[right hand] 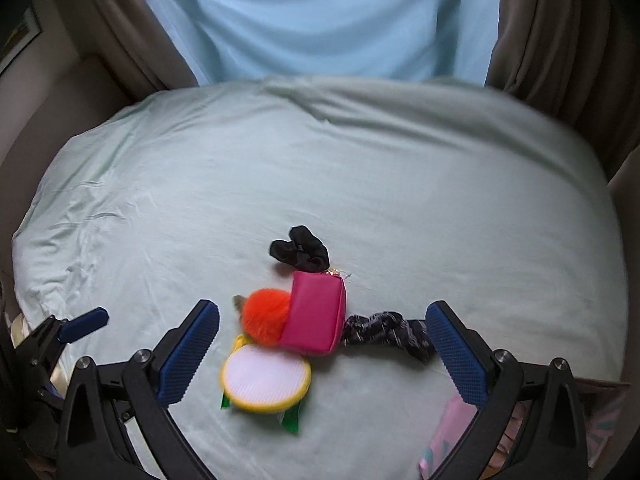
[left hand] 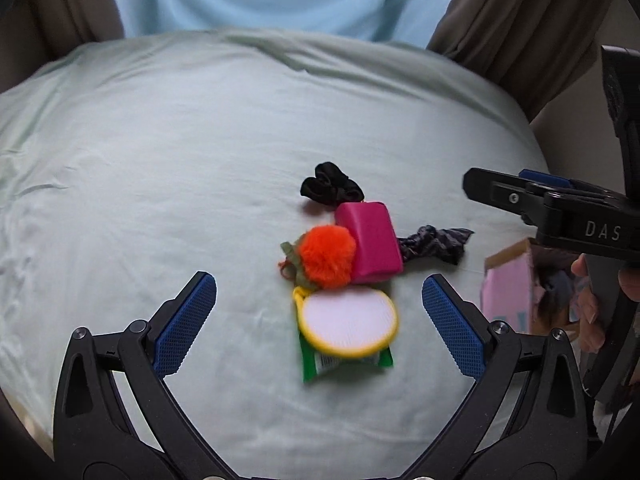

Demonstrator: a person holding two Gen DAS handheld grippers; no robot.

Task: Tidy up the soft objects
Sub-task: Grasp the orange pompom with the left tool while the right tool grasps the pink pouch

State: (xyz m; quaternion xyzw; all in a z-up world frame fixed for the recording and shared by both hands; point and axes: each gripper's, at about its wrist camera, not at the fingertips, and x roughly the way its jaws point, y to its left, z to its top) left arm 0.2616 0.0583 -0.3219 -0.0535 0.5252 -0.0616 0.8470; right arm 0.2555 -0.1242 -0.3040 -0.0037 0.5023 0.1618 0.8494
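Soft things lie heaped mid-bed in the left wrist view: orange pompom (left hand: 327, 258), pink pouch (left hand: 370, 242), round mesh pad (left hand: 348, 322). Left gripper (left hand: 320, 320) gapes empty over them. Right wrist view: right gripper (right hand: 323, 350) also spread wide, holding nothing, patterned scrunchie (right hand: 386, 334) near its right finger; light and squashy, probably best pinched at its middle bunch.

Both handheld grippers share one build: matte black plastic frames with curved, ribbed arms and triangular cut-outs near the base. The left gripper (left hand: 319, 312) carries two fingers faced with blue pads (left hand: 185, 322) textured in a fine diamond grid, and round silver screws sit at the pivots of each arm. The right gripper (right hand: 322, 340) has the same blue gridded pads (right hand: 456, 350) and silver pivot screws. Seen from the left wrist camera, the right gripper's black body bears the white letters "DAS", and a hand (left hand: 610, 278) wraps its handle, only fingertips showing.
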